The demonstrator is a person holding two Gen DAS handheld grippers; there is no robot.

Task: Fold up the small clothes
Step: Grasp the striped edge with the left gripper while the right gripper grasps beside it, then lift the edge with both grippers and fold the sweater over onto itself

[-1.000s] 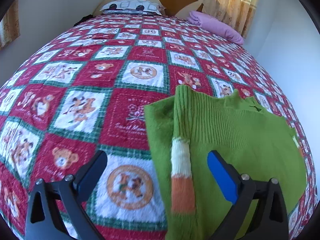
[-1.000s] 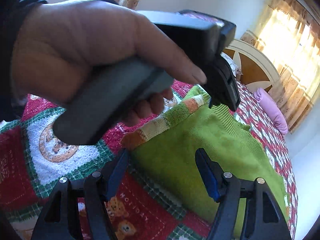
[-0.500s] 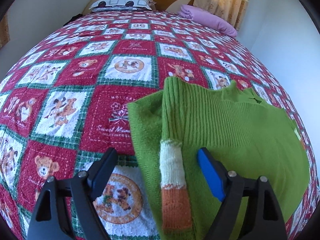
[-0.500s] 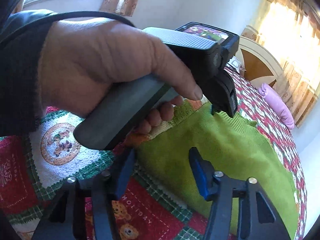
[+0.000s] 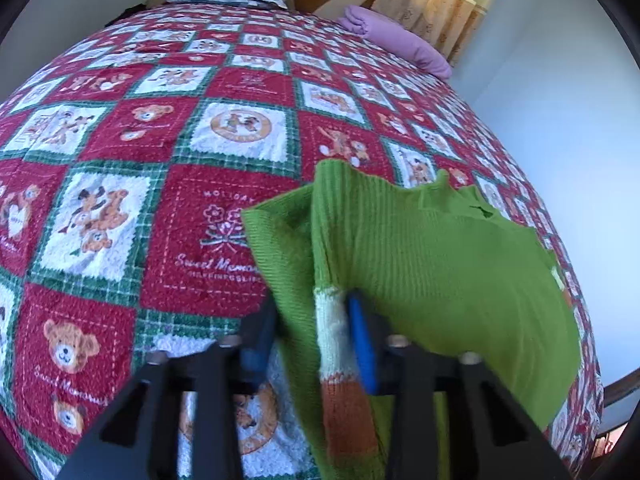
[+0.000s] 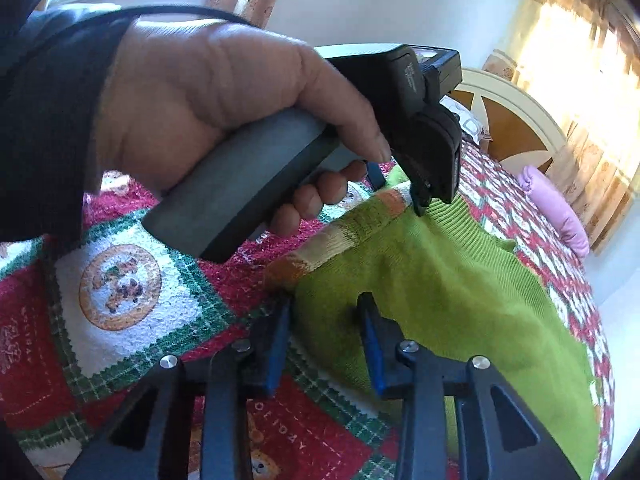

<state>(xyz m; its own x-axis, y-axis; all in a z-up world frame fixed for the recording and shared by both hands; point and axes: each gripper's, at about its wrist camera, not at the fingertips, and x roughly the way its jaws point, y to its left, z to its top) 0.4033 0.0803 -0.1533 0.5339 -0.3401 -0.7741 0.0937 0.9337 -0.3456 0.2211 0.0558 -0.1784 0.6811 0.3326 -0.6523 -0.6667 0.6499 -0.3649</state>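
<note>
Lying between both tongs (image 5: pixel 314 336), green sweater (image 5: pixel 440 256)

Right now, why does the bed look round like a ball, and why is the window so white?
Left wrist view: the fisheye lens bulges the quilt into a dome and darkens the corners; the left gripper and green sweater look blurry. Right wrist view: sunlight through the curtains glares white, and the hand looms huge.

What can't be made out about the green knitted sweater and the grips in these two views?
- Left wrist view: the green knitted sweater's lower hem is cut off by the frame's bottom edge and hidden behind the left tongs.
- Right wrist view: whether the right tongs pinch the knit firmly; the bunched corner hides the pads.
- Right wrist view: the striped sleeve's upper part, behind the hand.
</note>
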